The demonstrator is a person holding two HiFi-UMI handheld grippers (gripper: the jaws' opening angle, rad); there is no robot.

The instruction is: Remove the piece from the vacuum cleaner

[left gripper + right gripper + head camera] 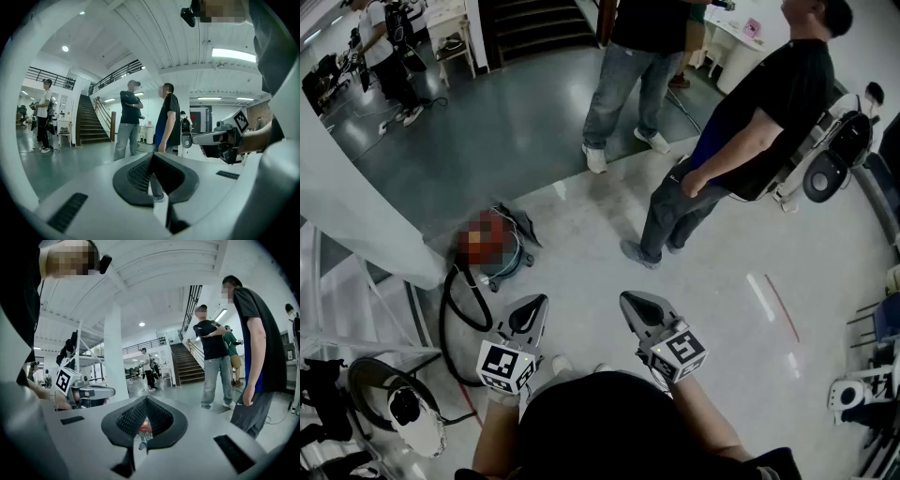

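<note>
Both claws were held low and close, side by side and a little apart, over the pale floor [722, 309]. The left claw [530, 317] was clenched tight and had nothing in it. The right claw [639, 311] was clenched too, also with nothing in it.

A bit ahead of the left claw, the vacuum cleaner [494, 248] sat on the floor. It was red on top and teal below. It rested by the foot of a big white pillar [356, 202]. Its black hose [455, 314] curled in a loop back toward the claws. Neither claw touched it. In the right gripper view it showed small and far off, past the tips of the closed jaws.

Farther on, to the right, stood a person in a black shirt [750, 122]. Behind was a person in jeans [623, 80] on the darker floor. Farthest back were stairs [534, 23].
</note>
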